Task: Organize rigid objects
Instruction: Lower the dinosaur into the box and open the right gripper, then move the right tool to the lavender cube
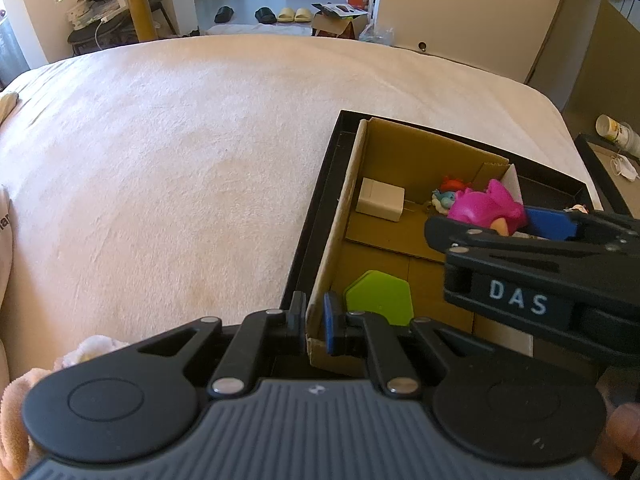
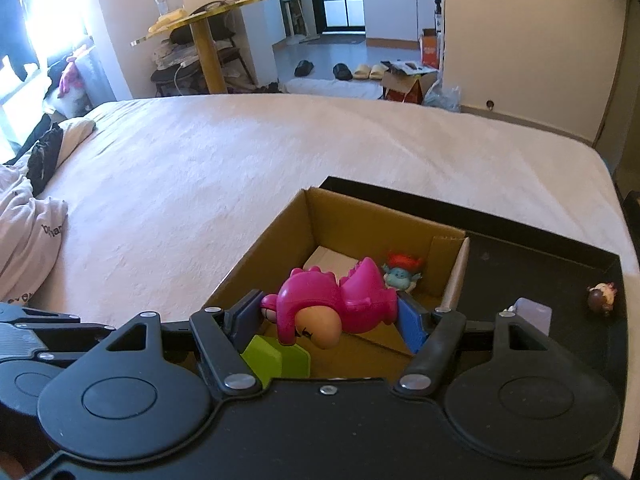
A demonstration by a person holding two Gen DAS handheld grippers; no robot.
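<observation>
The right hand-held gripper (image 2: 330,316) is clamped on a pink toy figure (image 2: 340,300), its blue pads pressing the toy from both sides, and holds it above the open cardboard box (image 2: 280,236) at lower centre of the right wrist view. The left hand-held gripper (image 1: 316,322) is closed narrowly on the near wall of that box (image 1: 340,216), one finger outside and one inside the cardboard edge. Inside the box lie a white block (image 1: 380,199) near the far wall, a small blue figure with red hair (image 2: 401,274) in the far right corner, and a green flat piece (image 1: 380,298) at the near end, just under the held toy in the right wrist view. The middle of the box floor is bare cardboard, open between the white block and the green piece. The box sits in the left part of a shallow black tray (image 2: 520,256), whose right part holds a small brown figure (image 2: 602,297) and a pale lilac piece (image 2: 534,314) near its right rim. The tray rests on a bed covered with a cream blanket (image 1: 160,160), which spreads wide and unoccupied to the left and upper part of both frames. Beyond the bed's far edge stand a yellow-topped round side table (image 2: 200,20) at upper left and slippers (image 2: 362,71) on the grey floor at upper centre.
</observation>
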